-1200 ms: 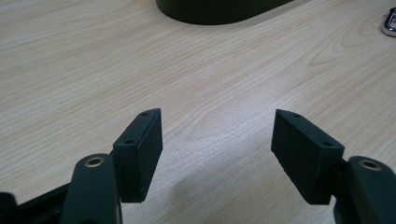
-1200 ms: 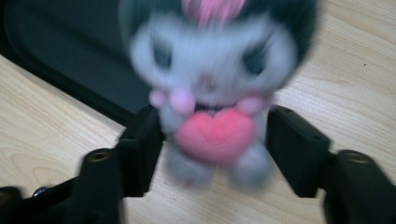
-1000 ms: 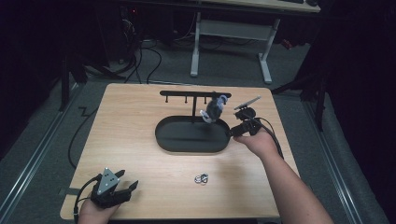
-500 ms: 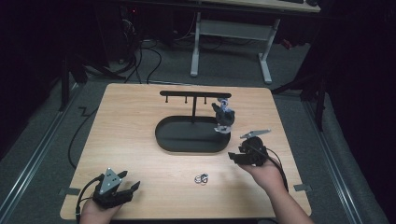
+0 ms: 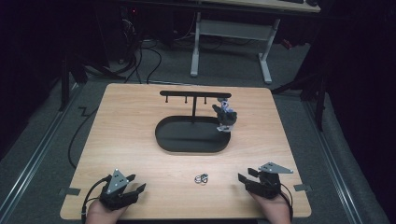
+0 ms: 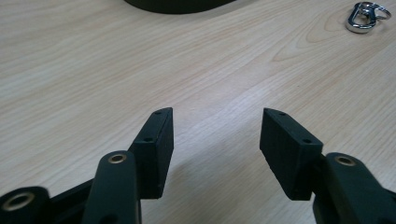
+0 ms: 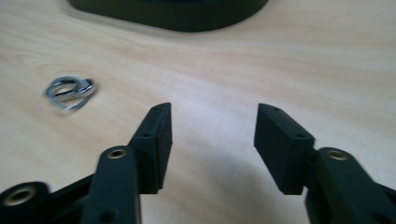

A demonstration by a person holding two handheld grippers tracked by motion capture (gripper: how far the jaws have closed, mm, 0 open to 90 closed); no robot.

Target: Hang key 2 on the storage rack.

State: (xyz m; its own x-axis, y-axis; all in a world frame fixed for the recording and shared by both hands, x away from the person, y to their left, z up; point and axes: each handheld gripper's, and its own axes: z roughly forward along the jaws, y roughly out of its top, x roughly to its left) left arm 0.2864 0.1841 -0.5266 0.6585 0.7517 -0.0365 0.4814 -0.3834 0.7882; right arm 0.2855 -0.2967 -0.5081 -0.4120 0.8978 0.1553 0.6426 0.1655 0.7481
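At the near edge of the desk [image 5: 140, 116] I have both hands low. My left claw [image 5: 134, 184] sits by the near left corner, its jaws parted with nothing but bare wood between them; they have just been closing in a little, and the left gripper view confirms the gap is empty [image 6: 215, 135]. My right claw [image 5: 246, 180] is down by the near right corner, pointing toward the middle of the near edge, jaws likewise apart and gripping nothing, having just narrowed somewhat; in the right gripper view the pads [image 7: 156, 140] stand over plain wood. Between the two claws, a bit closer to the right one and just in from the near edge, lies the small metal ring clip [image 5: 201, 178], flat on the desk and apart from both claws; I see it off to the upper right in the left gripper view [image 6: 364, 16] and to the left in the right gripper view [image 7: 70, 91], slightly blurred. Farther out, at the desk's middle, stands the black oval tray [image 5: 168, 135] with its T-shaped hanger rack [image 5: 195, 94]. A small grey figure-like item [image 5: 225, 117] hangs at the rack's right end, over the tray's right rim.
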